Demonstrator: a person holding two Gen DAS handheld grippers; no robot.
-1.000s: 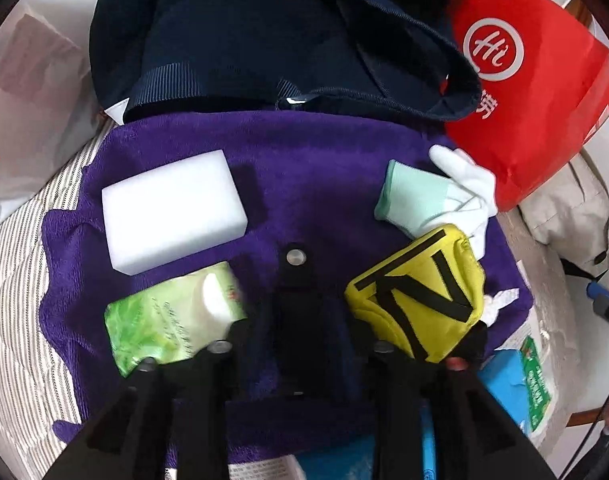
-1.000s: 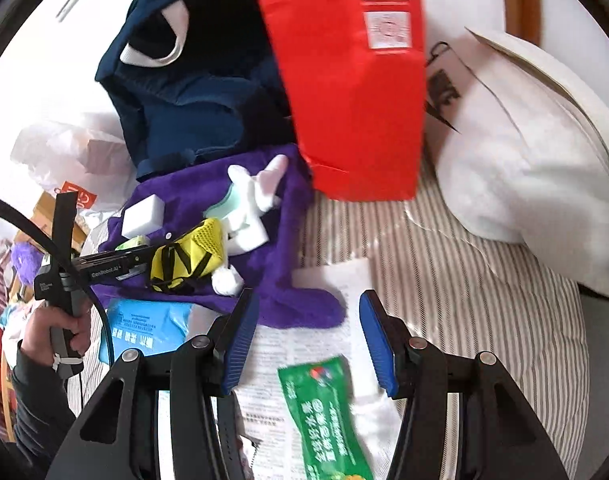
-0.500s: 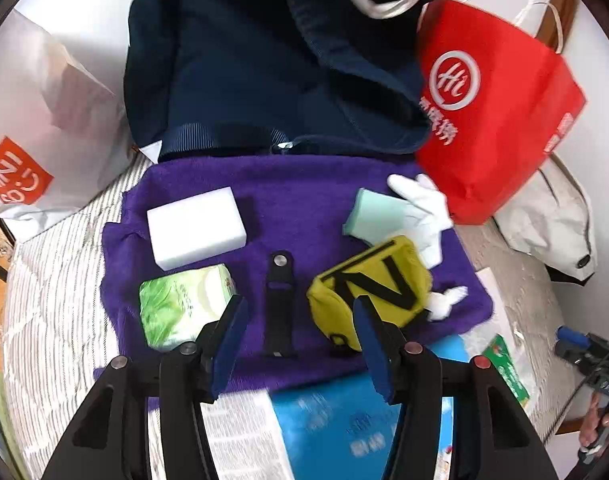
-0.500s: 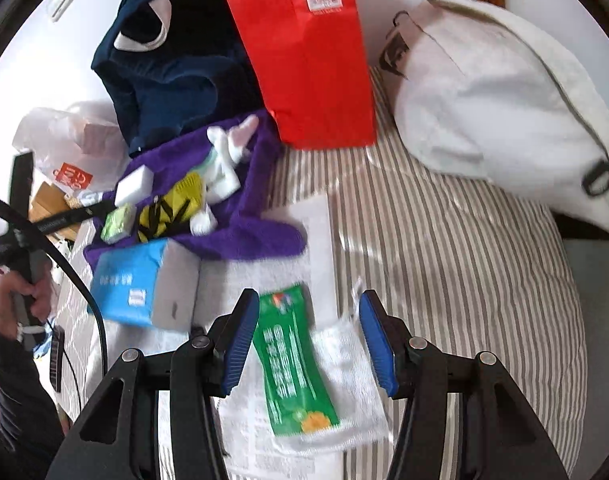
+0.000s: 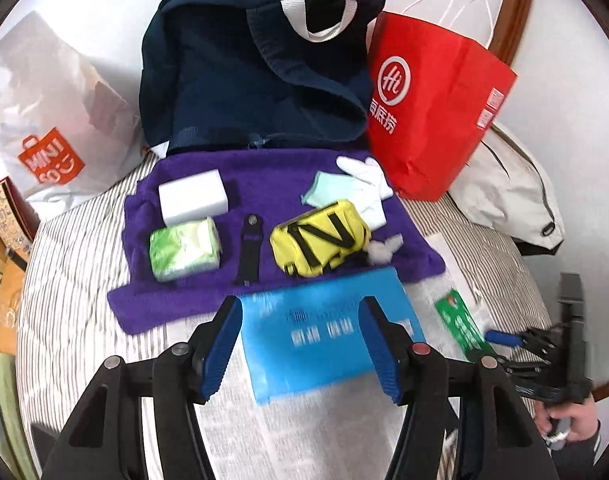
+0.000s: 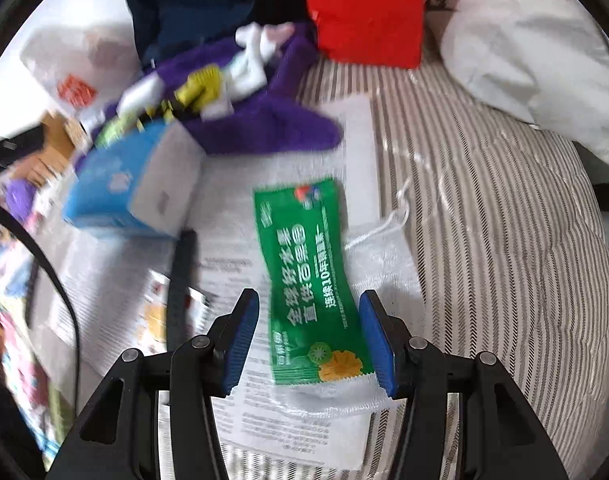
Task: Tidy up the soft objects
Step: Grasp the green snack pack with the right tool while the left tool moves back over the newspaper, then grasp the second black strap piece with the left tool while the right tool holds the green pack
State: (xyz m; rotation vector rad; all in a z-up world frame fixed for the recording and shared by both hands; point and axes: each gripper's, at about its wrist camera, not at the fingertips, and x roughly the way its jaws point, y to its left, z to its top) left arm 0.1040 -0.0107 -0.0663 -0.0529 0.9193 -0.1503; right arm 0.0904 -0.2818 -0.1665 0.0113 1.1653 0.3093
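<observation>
Claws both spread: left claw widening over blue pack, right claw astride green sachet, neither touching.

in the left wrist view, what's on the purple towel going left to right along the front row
green tissue pack → black strap → yellow pouch → white fluff, all lying on the purple towel.

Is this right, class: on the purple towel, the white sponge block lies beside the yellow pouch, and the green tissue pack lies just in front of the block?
Not quite. In the left wrist view the white sponge block lies well apart from the yellow pouch, across the purple towel. The green tissue pack does lie just in front of the block.
</observation>
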